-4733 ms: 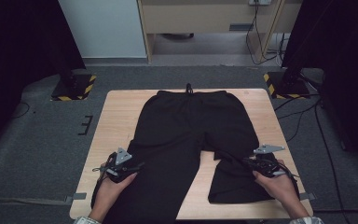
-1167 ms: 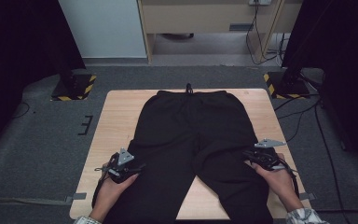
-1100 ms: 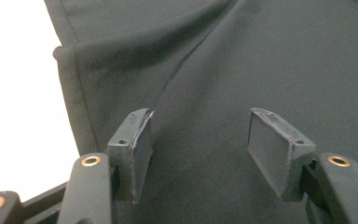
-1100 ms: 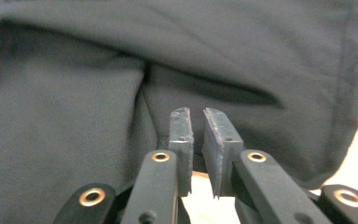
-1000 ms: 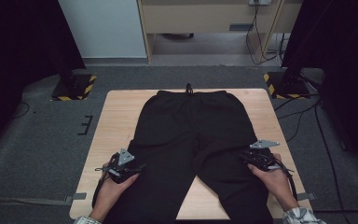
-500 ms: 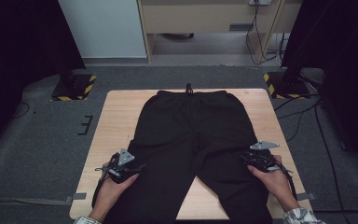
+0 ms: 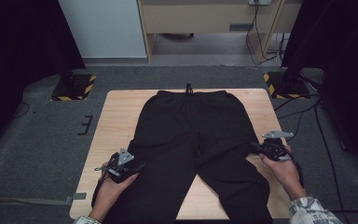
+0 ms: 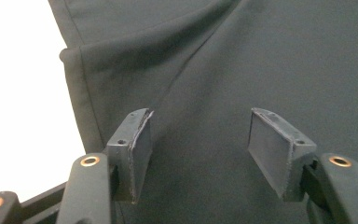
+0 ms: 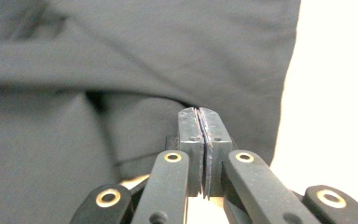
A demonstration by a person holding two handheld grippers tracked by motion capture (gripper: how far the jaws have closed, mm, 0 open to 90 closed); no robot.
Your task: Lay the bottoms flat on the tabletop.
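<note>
The black pants (image 7: 200, 149) lie flat on the table (image 7: 121, 116), waistband far from the person, and they look soft, light and floppy, best grabbed by an outer edge. At the pants' left leg the left gripper (image 8: 198, 144) rests with fingers half wide, pinching nothing. At the right leg's outer edge, the right gripper (image 9: 204, 140) has just squeezed its fingers tight together, with no cloth seen between them.

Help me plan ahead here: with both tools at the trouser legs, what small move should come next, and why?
Probably close the left tool on the black trousers. Its jaws stand open over the left leg's outer edge, while the right tool looks shut, its jaws having just been closing at the right leg's edge.
</note>
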